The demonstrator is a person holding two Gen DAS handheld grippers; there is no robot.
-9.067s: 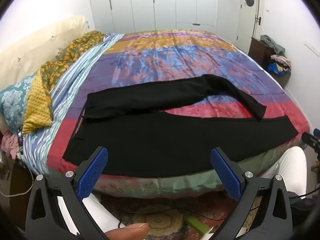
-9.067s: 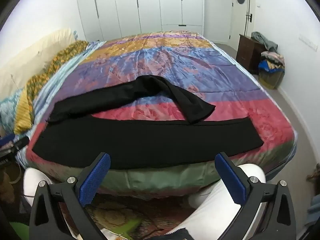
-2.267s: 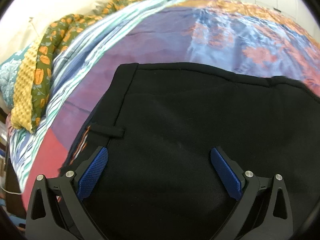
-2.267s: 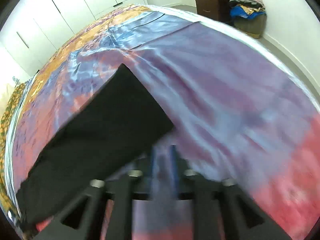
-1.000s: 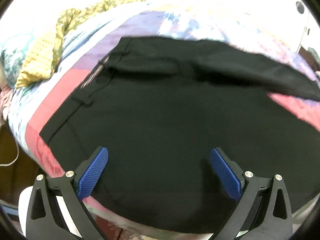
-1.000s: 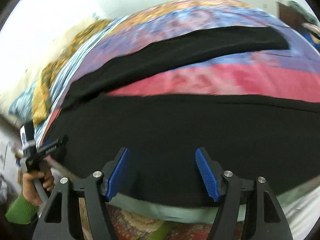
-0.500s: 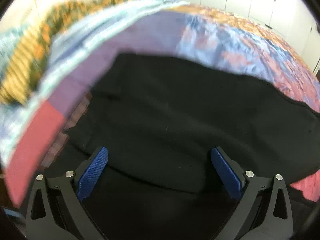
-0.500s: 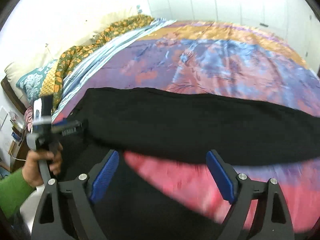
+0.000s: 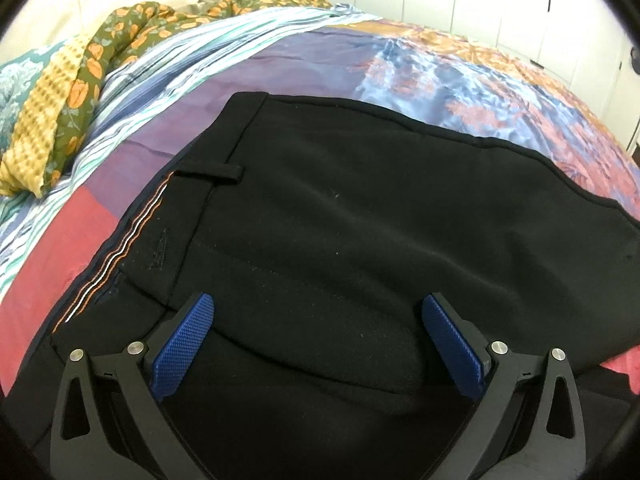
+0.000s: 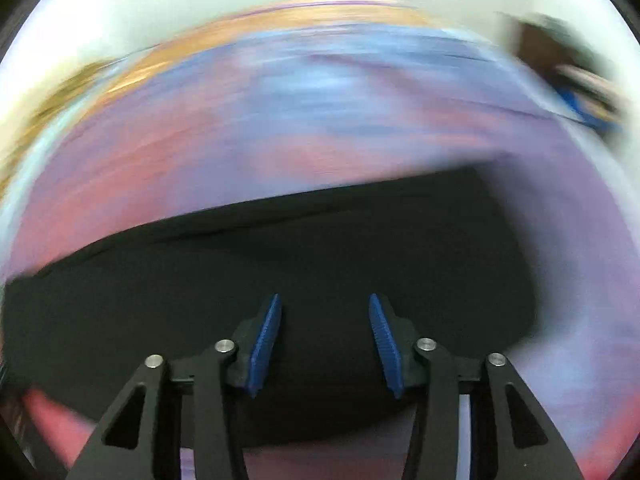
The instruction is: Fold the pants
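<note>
Matte black pants [image 9: 340,220] flat on glossy patchwork bedspread [image 9: 320,56], left gripper [image 9: 316,332] wide, right gripper [image 10: 325,340] narrower, both holding nothing

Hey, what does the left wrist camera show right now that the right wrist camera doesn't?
Only the left wrist view shows the waistband with its belt loop and striped lining, plus the floral blanket along the bed's far edge. Only the right wrist view, which is motion-blurred, shows the far end of a pant leg. Both show the black pants on the colorful bedspread, and each shows its own gripper over them: left gripper wide open, right gripper open but narrower.
</note>
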